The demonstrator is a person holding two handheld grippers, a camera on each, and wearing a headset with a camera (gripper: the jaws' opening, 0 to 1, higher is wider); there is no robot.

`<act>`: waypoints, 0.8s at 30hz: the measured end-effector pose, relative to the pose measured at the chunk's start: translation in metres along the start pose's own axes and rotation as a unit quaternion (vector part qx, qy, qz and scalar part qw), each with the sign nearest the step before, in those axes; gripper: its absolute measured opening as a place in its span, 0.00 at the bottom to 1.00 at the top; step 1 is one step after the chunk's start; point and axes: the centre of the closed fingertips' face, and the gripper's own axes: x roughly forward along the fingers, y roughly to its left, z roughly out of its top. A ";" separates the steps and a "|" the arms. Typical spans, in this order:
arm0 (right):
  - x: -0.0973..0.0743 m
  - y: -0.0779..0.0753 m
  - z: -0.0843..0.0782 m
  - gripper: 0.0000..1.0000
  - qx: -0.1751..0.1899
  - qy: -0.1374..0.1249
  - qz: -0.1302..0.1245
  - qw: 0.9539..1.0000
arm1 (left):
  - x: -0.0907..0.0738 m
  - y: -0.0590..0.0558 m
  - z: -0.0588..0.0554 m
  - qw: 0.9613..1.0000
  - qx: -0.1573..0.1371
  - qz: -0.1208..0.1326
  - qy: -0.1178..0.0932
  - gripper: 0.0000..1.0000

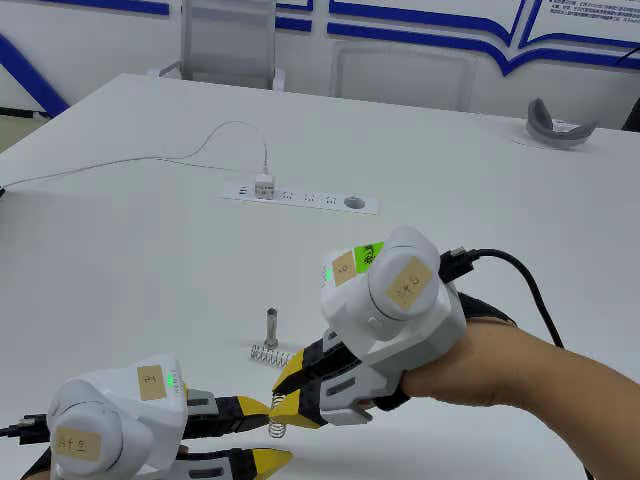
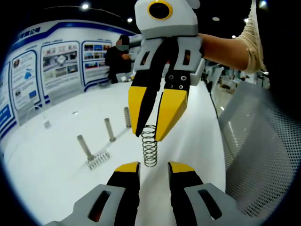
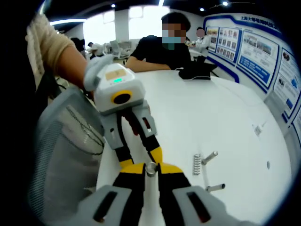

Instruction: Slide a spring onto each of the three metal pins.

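— What lies around the work?
— A power strip (image 1: 300, 197) with a white cable (image 1: 200, 145) sits well behind on the white table (image 1: 120, 250), and a grey curved piece (image 1: 560, 125) lies far off. One pin (image 1: 271, 325) stands near, with a loose spring (image 1: 268, 353) at its foot.
— And the tools?
— The right gripper (image 1: 285, 393) pinches the held spring (image 2: 149, 146) by its top, in the air. The left gripper (image 2: 154, 169) faces it, jaws narrowly apart, with the spring's lower end between their tips.
— Any writing?
— Tan stickers (image 1: 408, 282) on both housings; the handwriting is unreadable.
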 end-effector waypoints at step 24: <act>-0.033 -0.040 -0.004 0.12 0.025 -0.011 -0.059 0.998 | -0.016 0.029 -0.007 0.996 -0.063 0.062 -0.009 0.56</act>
